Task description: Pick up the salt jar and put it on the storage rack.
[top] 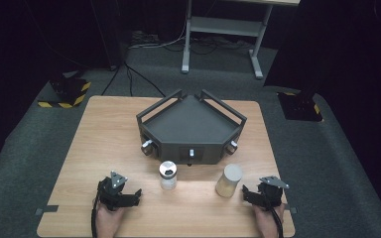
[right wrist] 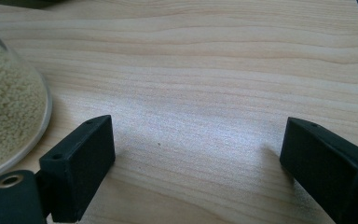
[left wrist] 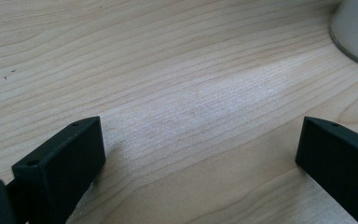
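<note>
Both grippers sit low at the near edge of the light wooden table (top: 104, 129), each held in a hand that comes in from the bottom of the high view. On the left, the left gripper (top: 135, 196) rests with its black jaws spread wide and nothing between them; in the left gripper view (left wrist: 200, 149) bare wood grain lies in the gap, and the base of the clear glass jar with the dark perforated lid (left wrist: 356, 30) peeks in at the top right corner. That jar (top: 168, 175) stands upright just ahead of the left gripper and slightly toward the table's middle, close to it but apart.

Over on the right, the right gripper (top: 246, 193) also stands wide, jaws parted over bare table in the right gripper view (right wrist: 196, 149). The clear glass jar filled with pale yellow grains and capped with a grey lid (top: 229, 180) stands upright just beside this gripper's jaws, on their inner side; in the right gripper view its grain-filled wall (right wrist: 9, 116) bulges in at the left edge, next to the left jaw, and contact cannot be told.

Behind the two jars, at the table's centre, sits the dark grey angular tray with raised rails (top: 168, 106), three metal knobs showing on its front faces.
</note>
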A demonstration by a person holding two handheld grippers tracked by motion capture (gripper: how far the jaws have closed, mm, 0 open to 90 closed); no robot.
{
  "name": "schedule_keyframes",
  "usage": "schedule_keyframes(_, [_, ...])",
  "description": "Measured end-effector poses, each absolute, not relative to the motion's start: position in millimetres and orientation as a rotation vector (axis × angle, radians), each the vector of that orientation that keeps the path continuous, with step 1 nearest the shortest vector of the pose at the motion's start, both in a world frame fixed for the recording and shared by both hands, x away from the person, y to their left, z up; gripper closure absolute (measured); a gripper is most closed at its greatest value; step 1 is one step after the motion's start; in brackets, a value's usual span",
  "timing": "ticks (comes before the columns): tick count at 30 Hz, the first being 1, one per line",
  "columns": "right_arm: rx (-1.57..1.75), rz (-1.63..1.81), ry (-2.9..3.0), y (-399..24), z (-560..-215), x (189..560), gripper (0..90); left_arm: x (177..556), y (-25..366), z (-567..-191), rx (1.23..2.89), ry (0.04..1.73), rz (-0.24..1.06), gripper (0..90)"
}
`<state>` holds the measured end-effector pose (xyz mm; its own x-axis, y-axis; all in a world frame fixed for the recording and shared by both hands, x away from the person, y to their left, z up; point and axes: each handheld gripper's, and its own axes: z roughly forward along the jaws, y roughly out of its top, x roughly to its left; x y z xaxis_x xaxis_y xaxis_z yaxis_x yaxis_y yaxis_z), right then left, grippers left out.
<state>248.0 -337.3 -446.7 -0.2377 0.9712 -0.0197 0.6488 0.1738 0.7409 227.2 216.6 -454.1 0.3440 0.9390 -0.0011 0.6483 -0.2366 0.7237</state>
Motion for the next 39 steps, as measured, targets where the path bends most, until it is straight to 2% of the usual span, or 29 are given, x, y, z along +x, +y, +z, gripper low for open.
schedule_keyframes(13, [1.522, 0.85, 1.957, -337.2, -446.8, 247.9, 9.9, 227.3, 216.7, -454.0, 1.978, 1.382, 0.59, 1.3])
schedule_keyframes(31, [1.509, 0.847, 2.007, -338.6, -444.9, 252.9, 1.0, 227.3, 216.7, -454.1, 1.977, 1.382, 0.59, 1.3])
schedule_keyframes(39, [1.507, 0.847, 2.009, -338.7, -444.9, 253.1, 0.8, 227.4, 216.8, -453.9, 1.978, 1.383, 0.589, 1.3])
